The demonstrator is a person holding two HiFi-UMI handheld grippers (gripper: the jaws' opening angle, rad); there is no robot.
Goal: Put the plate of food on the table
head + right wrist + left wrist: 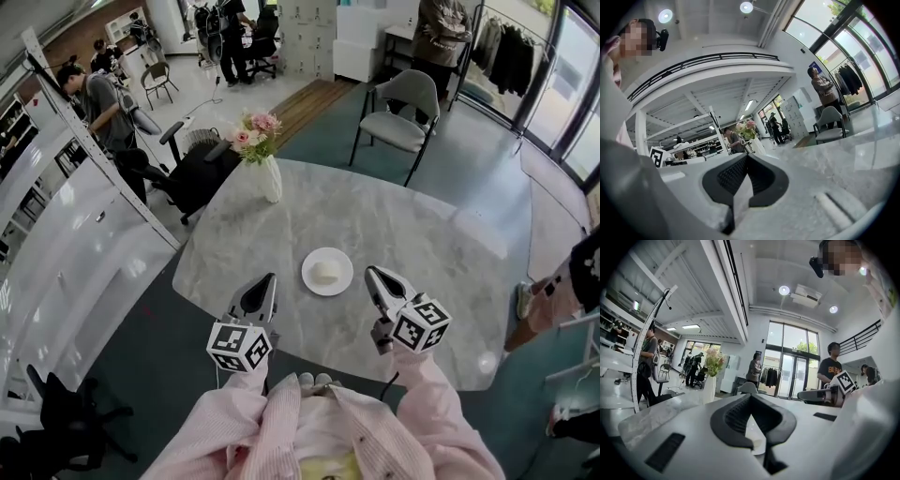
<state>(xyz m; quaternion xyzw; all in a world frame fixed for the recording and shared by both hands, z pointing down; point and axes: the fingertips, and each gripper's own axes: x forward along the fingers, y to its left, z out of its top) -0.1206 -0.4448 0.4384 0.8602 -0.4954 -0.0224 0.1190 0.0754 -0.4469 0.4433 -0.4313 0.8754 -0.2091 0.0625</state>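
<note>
A small white plate (343, 261) carrying a pale round bun (325, 273) rests on the grey marble table (422, 234), near its front edge. My left gripper (269, 279) hovers just left of the plate, its jaws together and empty. My right gripper (371, 273) hovers just right of it, also shut with nothing held. In the left gripper view the closed jaw tips (750, 396) point over the table, and a bit of the plate (757, 439) shows beneath them. The right gripper view shows its closed tips (746, 156) above bare marble.
A white vase of pink flowers (270, 176) stands at the table's far left. A grey chair (403, 117) sits beyond the table and a black office chair (192, 173) at its left. Several people stand around the room. Someone's legs (553, 291) are at the right.
</note>
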